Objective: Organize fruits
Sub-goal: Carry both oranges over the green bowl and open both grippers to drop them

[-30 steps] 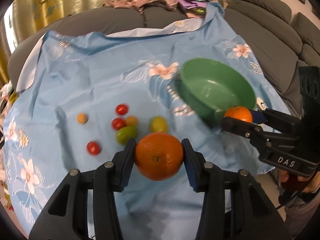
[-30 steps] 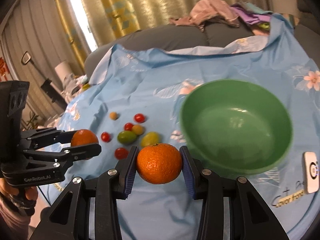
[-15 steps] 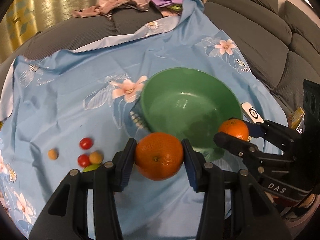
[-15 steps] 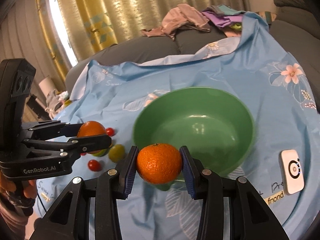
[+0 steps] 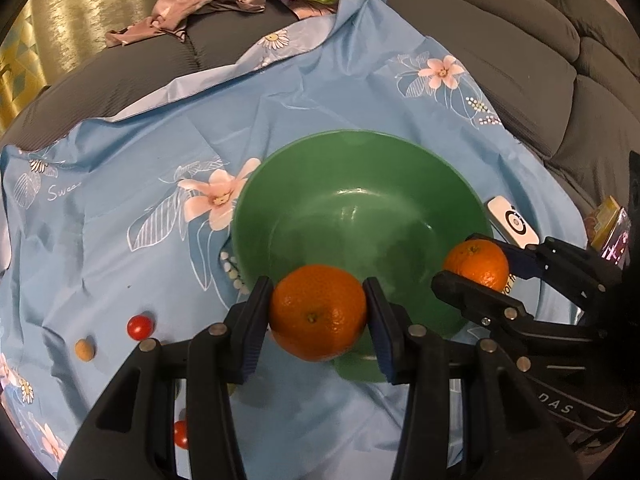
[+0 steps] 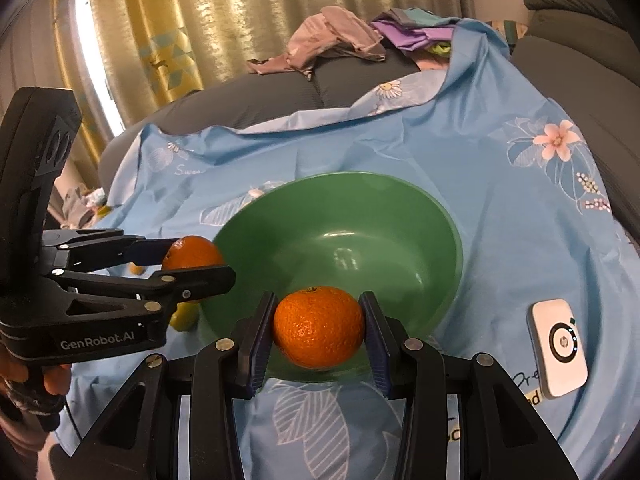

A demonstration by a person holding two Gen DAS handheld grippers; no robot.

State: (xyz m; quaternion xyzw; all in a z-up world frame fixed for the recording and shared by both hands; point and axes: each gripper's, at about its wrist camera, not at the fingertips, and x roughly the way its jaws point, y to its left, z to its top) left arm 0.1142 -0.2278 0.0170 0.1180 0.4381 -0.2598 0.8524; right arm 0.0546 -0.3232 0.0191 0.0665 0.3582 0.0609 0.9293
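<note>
Side by side, the left claw (image 5: 318, 312) and the right claw (image 6: 318, 326) each clamp an orange over the near rim of a green bowl (image 5: 360, 200): the left orange (image 5: 318, 312) and the right orange (image 6: 318, 326) sit squeezed between blue pads. Cherry tomatoes (image 5: 140, 327) lie loose on the blue floral cloth (image 5: 120, 200) left of the bowl, a white device (image 6: 558, 350) to its right.
</note>
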